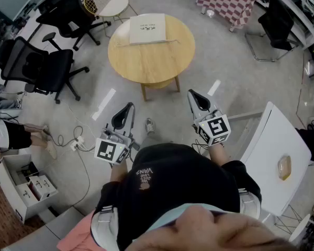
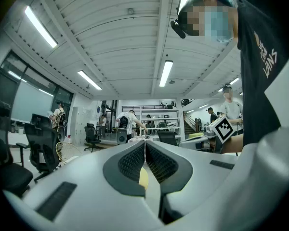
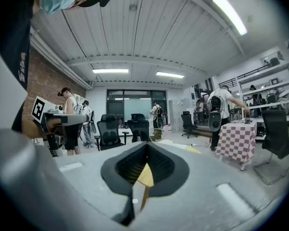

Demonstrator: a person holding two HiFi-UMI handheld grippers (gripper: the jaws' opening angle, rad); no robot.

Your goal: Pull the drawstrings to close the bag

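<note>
My left gripper [image 1: 124, 111] and right gripper [image 1: 197, 99] are pressed together and empty, well short of the table [image 1: 152, 61] with the bag [image 1: 148, 29] lying at its far side, so I should approach, spread them, then pinch one drawstring each.

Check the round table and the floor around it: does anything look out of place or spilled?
Nothing looks spilled or damaged. The bag lies flat near the far edge of the round table. Only loose cables trail across the floor on the left, a possible trip hazard.
</note>
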